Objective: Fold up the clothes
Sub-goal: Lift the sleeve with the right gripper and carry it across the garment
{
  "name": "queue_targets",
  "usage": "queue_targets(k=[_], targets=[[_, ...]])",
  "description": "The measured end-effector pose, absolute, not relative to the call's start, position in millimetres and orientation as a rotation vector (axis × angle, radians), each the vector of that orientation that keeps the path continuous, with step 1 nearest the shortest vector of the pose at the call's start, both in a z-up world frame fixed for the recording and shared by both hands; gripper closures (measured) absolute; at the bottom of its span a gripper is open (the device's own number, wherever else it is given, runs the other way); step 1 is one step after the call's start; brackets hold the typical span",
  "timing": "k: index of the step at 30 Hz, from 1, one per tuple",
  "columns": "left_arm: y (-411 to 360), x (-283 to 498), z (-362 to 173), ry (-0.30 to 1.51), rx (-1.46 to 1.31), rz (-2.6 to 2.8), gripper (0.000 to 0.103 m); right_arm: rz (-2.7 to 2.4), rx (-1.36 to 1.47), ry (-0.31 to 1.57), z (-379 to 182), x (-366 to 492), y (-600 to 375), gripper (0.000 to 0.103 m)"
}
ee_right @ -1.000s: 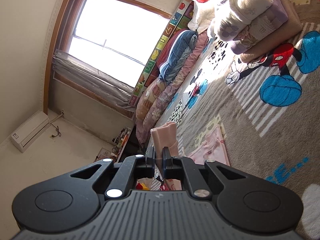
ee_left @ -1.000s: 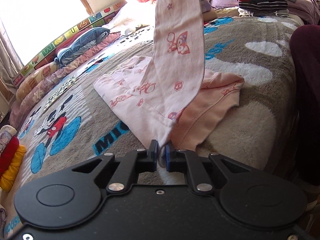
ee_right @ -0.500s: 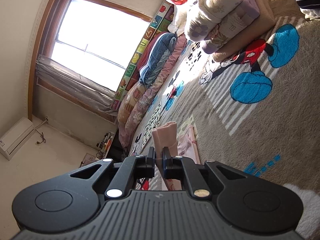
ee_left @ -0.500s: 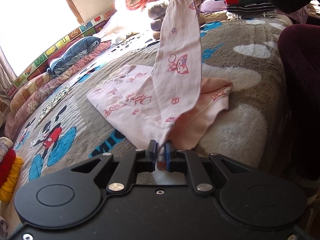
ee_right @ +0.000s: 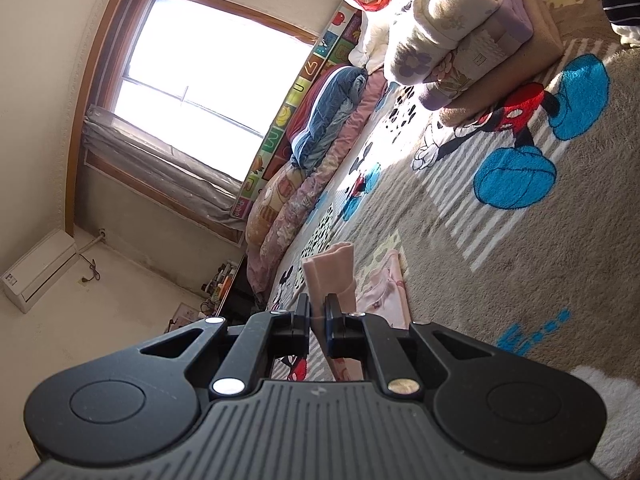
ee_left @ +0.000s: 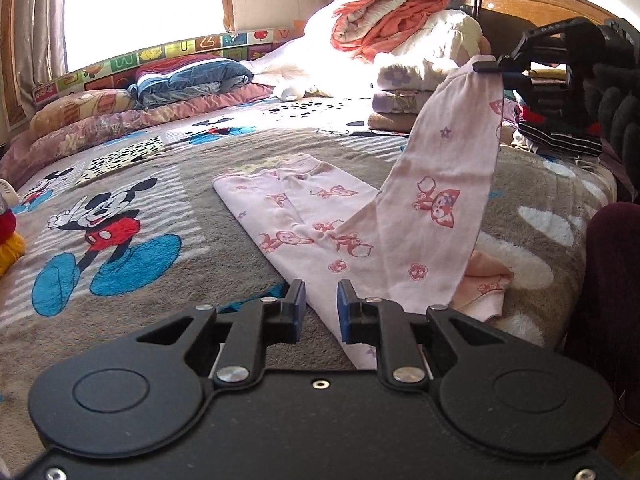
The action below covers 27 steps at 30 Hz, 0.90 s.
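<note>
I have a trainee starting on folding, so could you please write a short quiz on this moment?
1. True or false: the left tongs grip the pink garment.
2. Which tongs hold the raised sleeve? A left, B right, C neither.
3. Fill in: the garment's body lies on the cartoon-mouse ___.

Key: 1 false, they are opening with the pads off the cloth; 2 B; 3 blanket.

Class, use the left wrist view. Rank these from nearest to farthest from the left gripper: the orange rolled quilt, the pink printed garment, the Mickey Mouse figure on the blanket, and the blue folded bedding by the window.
1. pink printed garment, just ahead of the left gripper, whose jaws are opening
2. Mickey Mouse figure, ahead left
3. blue folded bedding, far left by the window
4. orange rolled quilt, far back, centre-right
</note>
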<state>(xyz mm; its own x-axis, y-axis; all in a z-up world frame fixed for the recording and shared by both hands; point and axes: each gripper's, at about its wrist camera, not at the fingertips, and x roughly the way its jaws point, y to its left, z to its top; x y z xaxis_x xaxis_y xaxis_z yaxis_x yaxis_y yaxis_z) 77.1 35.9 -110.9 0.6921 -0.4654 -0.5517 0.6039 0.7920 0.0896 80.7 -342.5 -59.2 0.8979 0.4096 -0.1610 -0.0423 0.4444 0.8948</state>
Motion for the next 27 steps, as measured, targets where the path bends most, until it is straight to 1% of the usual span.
queue_targets(k=[2, 4, 6, 10, 16, 22, 27], targets=[[26, 82, -127, 0.625, 0.336, -0.661, 0.088, 0.287, 1.079, 0.373, -58, 79, -342, 0.094], [24, 76, -132, 0.615, 0.369, -0.669, 0.089, 0.28, 1.078, 0.366, -59, 78, -344, 0.094], [32, 77, -120, 0.611, 0.32, -0.675, 0.089, 0.277, 1.087, 0.372, -61, 79, -346, 0.094], [41, 91, -108, 0.539, 0.222, -0.599, 0.089, 0.278, 1.086, 0.373, -62, 82, -349, 0.094], [24, 125, -127, 0.673, 0.186, -0.591, 0.089, 0.281, 1.081, 0.383, -62, 85, -348, 0.094], [30, 121, -113, 0.616, 0.157, -0.596, 0.088, 0.276, 1.05, 0.382, -58, 91, -347, 0.094], [41, 128, -110, 0.614, 0.096, -0.596, 0.088, 0.272, 1.032, 0.4, -52, 99, -341, 0.094]])
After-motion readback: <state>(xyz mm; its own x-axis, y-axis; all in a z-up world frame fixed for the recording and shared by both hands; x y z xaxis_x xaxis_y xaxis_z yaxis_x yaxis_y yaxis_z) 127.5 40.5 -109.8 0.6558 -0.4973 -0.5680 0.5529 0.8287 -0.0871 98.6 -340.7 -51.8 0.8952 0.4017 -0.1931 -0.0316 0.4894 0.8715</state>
